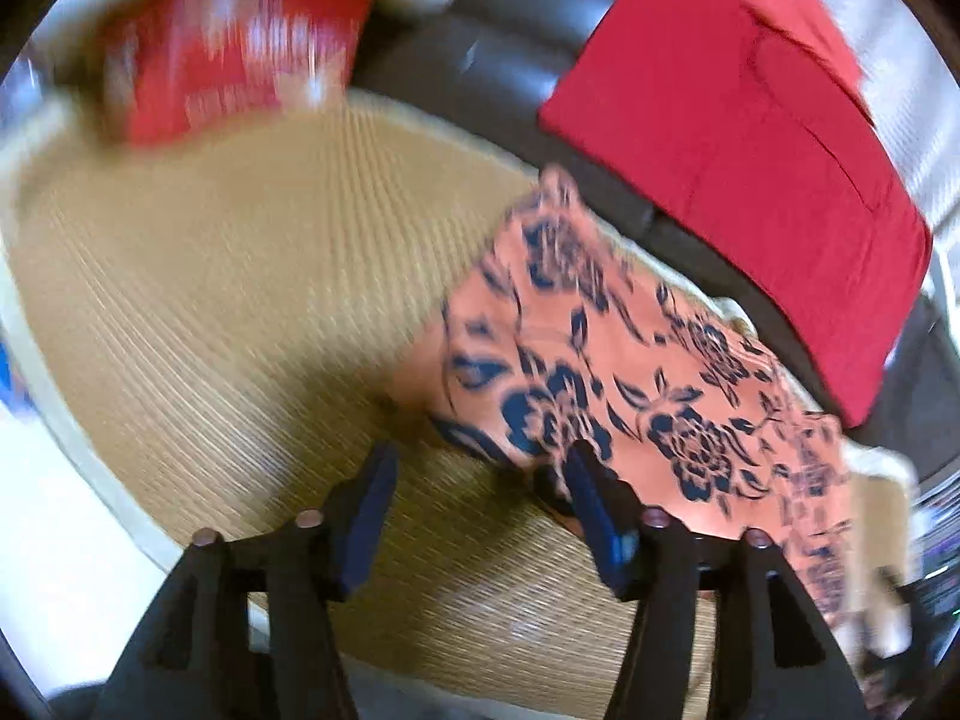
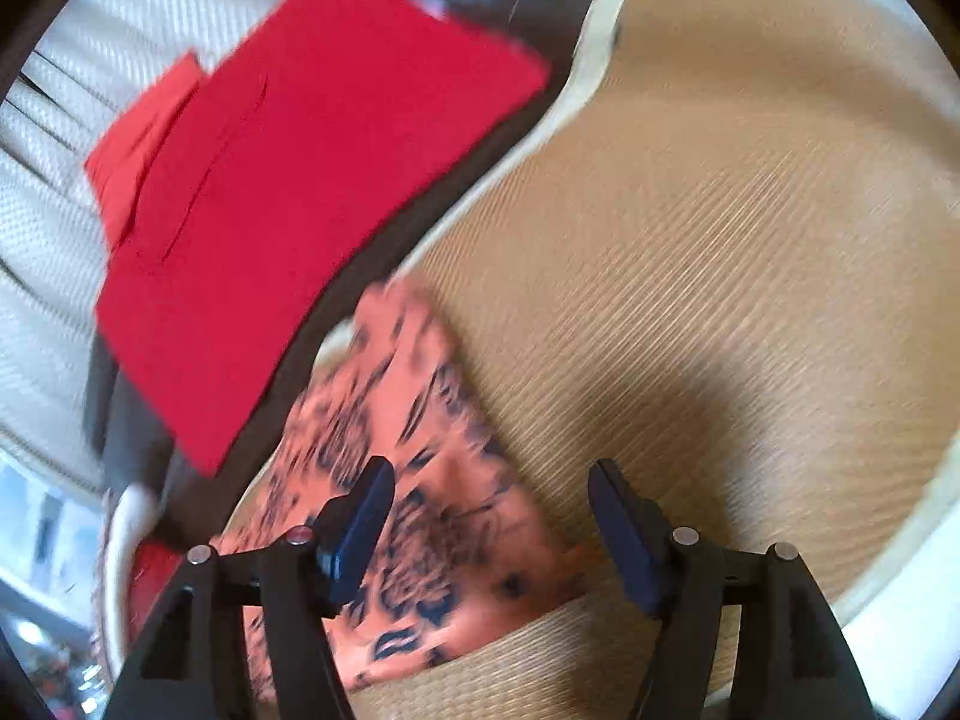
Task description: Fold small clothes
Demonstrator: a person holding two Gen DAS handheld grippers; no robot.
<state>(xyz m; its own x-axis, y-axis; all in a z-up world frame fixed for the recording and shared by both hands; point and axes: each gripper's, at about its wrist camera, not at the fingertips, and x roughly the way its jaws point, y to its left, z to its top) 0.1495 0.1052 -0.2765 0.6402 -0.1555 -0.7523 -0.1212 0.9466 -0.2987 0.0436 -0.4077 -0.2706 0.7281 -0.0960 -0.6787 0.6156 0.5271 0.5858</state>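
1. We count one orange floral garment (image 1: 630, 372), lying on the woven mat (image 1: 240, 300).
2. One folded red garment (image 1: 750, 168) lies beyond the mat's edge.
3. Left tongs (image 1: 480, 480) spread, pinching nothing.
4. Right tongs (image 2: 489, 498) spread over the floral garment's edge, empty.

A ribbed woven mat (image 1: 210, 300), matt and straw-like, is seen under a thin orange cloth with a dark floral print (image 1: 630, 372). A plain matt red cloth (image 2: 288, 192) is seen on glossy dark leather-like upholstery (image 1: 510, 60). Matt black plastic forms the tongs (image 2: 489, 504).
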